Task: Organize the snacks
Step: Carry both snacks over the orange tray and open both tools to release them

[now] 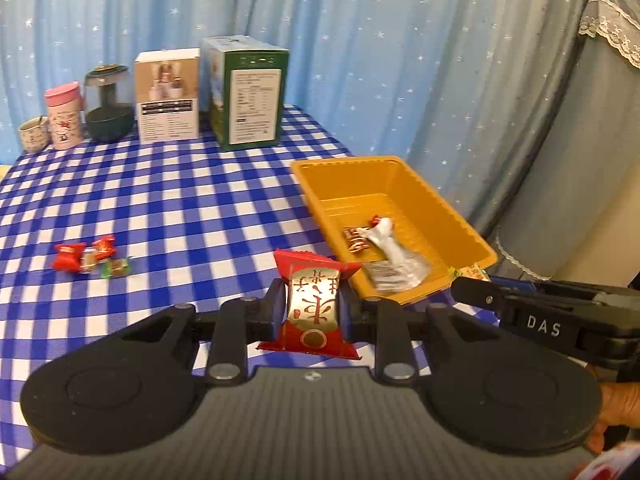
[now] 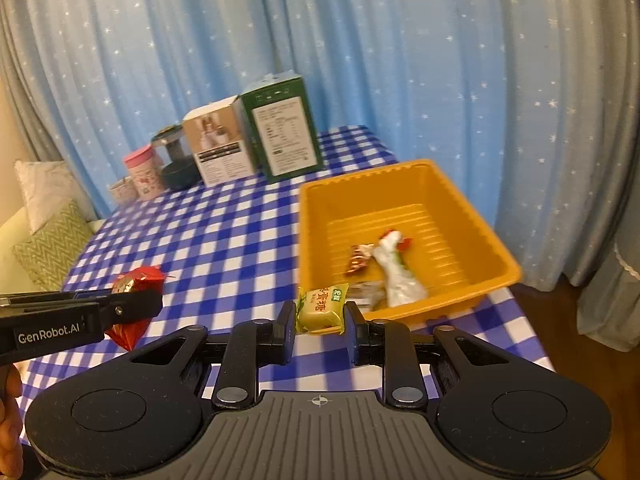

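My left gripper (image 1: 313,307) is shut on a red and gold wrapped candy (image 1: 312,312), held above the checked tablecloth just left of the orange tray (image 1: 400,164). My right gripper (image 2: 320,314) is shut on a yellow-green wrapped candy (image 2: 321,309) near the tray's (image 2: 500,240) front left corner. The tray holds a white wrapper (image 2: 396,272), a small brown candy (image 2: 358,258) and a grey packet. Several loose candies (image 1: 90,258) lie on the cloth at the left. The left gripper with its red candy (image 2: 132,284) shows at the left of the right wrist view.
At the back of the table stand a green box (image 1: 250,94), a white box (image 1: 168,96), a dark glass jar (image 1: 109,104), a pink tin (image 1: 64,116) and a small cup (image 1: 34,134). Blue starred curtains hang behind. A sofa with cushions (image 2: 48,248) is to the left.
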A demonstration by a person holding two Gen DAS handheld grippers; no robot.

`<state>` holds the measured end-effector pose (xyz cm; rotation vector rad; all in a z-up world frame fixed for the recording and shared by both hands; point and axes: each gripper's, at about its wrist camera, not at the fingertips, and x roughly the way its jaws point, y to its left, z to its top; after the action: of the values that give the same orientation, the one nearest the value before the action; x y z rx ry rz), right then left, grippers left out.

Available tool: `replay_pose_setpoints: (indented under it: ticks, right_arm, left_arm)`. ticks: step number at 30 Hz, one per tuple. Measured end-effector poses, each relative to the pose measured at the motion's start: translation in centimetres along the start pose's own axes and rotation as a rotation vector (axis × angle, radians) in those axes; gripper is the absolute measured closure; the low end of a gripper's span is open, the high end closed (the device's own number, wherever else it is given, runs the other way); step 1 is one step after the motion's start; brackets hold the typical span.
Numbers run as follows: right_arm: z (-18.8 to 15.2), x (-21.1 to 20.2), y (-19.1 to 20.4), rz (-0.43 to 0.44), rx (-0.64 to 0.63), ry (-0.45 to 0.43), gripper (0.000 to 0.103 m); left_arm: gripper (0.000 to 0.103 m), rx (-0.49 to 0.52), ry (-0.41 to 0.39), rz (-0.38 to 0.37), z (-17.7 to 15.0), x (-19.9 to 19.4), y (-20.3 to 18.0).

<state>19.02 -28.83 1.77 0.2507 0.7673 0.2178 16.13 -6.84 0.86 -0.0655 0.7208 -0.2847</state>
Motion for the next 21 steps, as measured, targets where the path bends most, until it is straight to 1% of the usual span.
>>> replay_pose_setpoints:
  ticks: [5,10,16,21]
  right_arm:
    - [0.2,-0.6,-2.0,-0.025,0.016,-0.005,0.078]
    - [0.5,-0.8,-3.4,-0.039,0.024,-0.01,0.078]
    - [1.4,-0.1,-5.1,-0.056,0.027,-0.021,0.078]
    - [2.5,1.1,-6.5,-0.069,0.006,-0.036,0.078]
  left_arm:
    - [0.079,0.009,0.006,-0.027,0.4,0.9,-1.9]
    - [0.079,0.013,0.014,-0.045,0.7,2.1,-3.0]
    - [0.079,0.037,0.022,-0.059,1.3,3.9,-4.3]
    - [0.079,0.049,0.029,-0.077,2.2,6.5,-5.4]
